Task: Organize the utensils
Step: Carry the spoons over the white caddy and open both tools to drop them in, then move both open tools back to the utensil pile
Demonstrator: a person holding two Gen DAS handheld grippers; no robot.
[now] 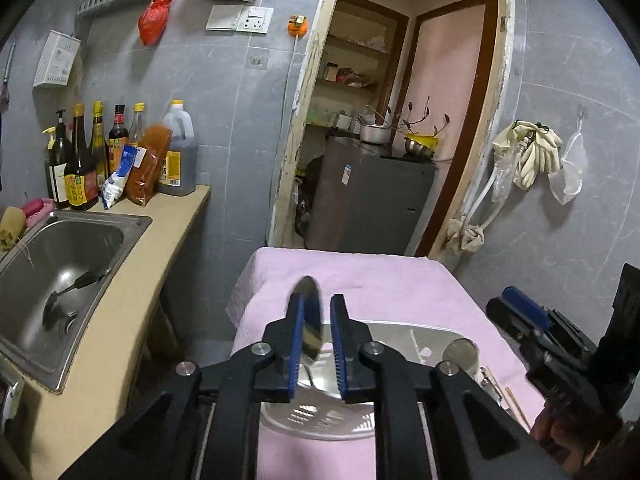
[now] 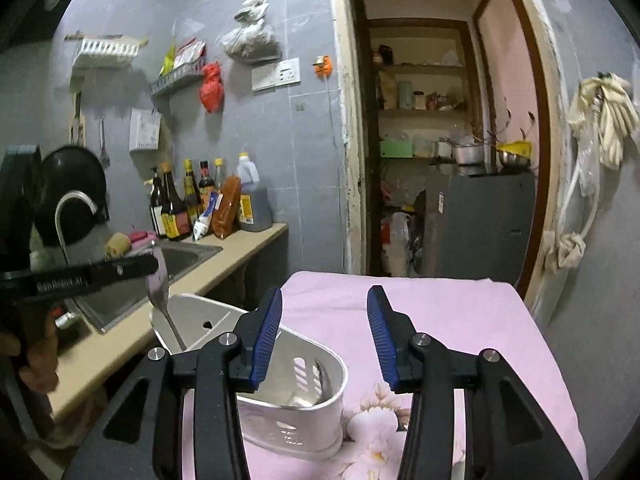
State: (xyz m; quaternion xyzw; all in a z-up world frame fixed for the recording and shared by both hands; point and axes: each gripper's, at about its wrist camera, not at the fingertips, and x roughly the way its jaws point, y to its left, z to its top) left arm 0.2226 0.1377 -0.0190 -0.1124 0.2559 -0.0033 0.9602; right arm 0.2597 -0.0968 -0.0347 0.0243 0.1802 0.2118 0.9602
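A white slotted utensil holder (image 2: 316, 408) stands on the pink cloth table (image 2: 440, 312), with a utensil (image 2: 323, 378) leaning inside it. My left gripper (image 1: 318, 300) has a metal spoon (image 1: 310, 320) between its blue pads. The spoon's bowl lies against the left pad and a gap shows at the right pad, so the jaws are open. In the right wrist view this spoon (image 2: 160, 284) hangs bowl-up from the left gripper (image 2: 154, 264), its handle reaching down into the holder. My right gripper (image 2: 325, 292) stands open and empty above the holder's right end.
A steel sink (image 1: 60, 264) is set in the beige counter (image 1: 132, 320) to the left, with sauce bottles (image 1: 100, 160) behind it. A doorway with a grey fridge (image 1: 372, 200) lies beyond the table. Gloves (image 1: 536, 152) hang on the right wall.
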